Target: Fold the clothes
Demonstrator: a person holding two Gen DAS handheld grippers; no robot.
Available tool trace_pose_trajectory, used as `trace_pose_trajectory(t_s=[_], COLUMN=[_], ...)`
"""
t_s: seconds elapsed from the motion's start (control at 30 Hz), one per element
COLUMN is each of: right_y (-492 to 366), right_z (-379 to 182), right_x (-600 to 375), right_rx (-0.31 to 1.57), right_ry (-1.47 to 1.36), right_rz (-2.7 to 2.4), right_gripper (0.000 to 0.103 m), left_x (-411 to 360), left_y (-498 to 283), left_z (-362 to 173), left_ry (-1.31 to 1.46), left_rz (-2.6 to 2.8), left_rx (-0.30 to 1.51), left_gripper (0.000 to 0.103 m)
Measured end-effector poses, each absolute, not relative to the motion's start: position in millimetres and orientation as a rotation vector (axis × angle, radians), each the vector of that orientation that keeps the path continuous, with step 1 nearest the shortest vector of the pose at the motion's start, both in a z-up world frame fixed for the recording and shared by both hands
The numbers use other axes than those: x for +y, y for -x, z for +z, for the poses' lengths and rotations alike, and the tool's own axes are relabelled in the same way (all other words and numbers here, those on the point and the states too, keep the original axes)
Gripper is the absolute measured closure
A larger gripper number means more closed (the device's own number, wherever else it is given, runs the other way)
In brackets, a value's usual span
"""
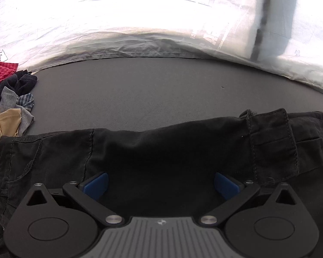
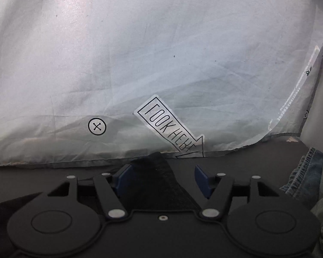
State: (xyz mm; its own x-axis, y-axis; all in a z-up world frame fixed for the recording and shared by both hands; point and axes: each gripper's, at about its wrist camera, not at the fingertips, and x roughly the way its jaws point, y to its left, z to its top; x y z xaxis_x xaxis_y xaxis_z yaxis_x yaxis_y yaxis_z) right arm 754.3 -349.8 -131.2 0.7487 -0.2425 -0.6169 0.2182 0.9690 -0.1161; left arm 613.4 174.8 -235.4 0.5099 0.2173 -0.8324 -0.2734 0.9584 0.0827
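Matt black woven trousers (image 1: 161, 150), creased white sheet (image 1: 140, 21)

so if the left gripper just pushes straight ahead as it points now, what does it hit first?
Likely the black trousers: the open left gripper already sits over them. Beyond lie the bare grey table and the white sheet; depth is uncertain.

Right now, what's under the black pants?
The dark gray tabletop is what the black pants lie on, and it stretches beyond them toward the white sheet. Anything tucked directly beneath the pants is covered, so I can't see it.
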Motion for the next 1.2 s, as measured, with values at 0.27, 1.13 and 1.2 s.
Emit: trace_pose_trajectory(t_s=[0.27,1.13,1.2], right_y=[-662,-598,-577], right_z=[-175,-133,-127], right_x=[-396,-391,-382], right_rx=[0.796,0.751,0.762], right_ry=[-0.129,-0.032,-0.029], right_rz=[-0.489,-0.484,-0.432], right_gripper=[0.028,0.042,0.030], left_x=[152,99,99], left_y=[-603,-510,-478], left_z=[-237,-173,-162], left_ry=[0.061,0.143,0.165], left_rz=[0.348,0.375,0.368], left_rx=[0.992,1.010,0.991], left_gripper=[0.000,0.000,0.000])
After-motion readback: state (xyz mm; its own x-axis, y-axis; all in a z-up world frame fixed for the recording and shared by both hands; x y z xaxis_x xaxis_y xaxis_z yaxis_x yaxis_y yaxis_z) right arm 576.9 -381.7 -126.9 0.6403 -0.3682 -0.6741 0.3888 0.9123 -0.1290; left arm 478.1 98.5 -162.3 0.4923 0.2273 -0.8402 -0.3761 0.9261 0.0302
